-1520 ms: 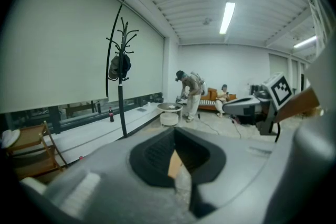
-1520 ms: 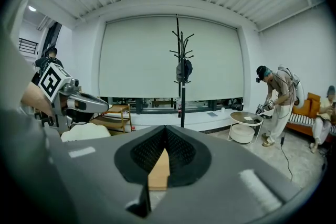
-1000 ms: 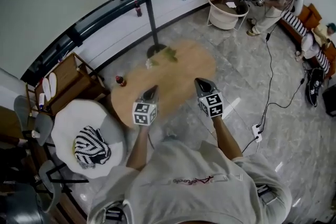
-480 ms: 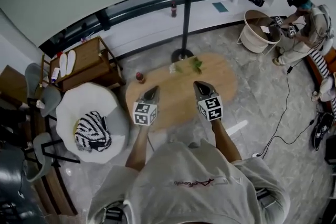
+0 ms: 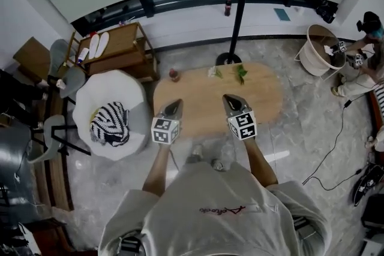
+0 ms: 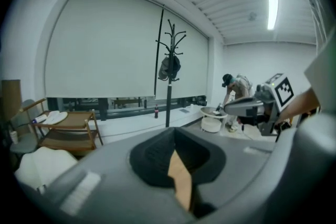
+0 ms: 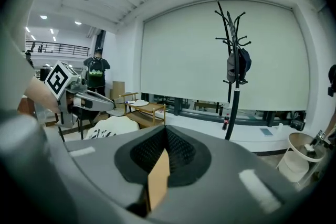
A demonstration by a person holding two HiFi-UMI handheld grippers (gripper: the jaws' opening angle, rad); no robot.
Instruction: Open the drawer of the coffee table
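Head view: left claw and right claw hover side by side over the near edge of the oval light-wood coffee tabletop; no drawer shows, probably below the near side. Left gripper view, then right gripper view: each claw is closed and empty. So drop lower, find the drawer front, and open one claw before reaching for it.

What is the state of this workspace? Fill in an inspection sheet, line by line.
Surface: oval wooden coffee table, mostly bare.
Job's things: drawer not visible from above.
Clutter: small bottle and green sprigs along the table's far edge.
Grippers: left gripper and right gripper both shut, empty, held over the table's near side.
Cables: one cable across the floor at right.
Surroundings: coat stand, white armchair with striped cushion, wooden trolley, another person at far right.
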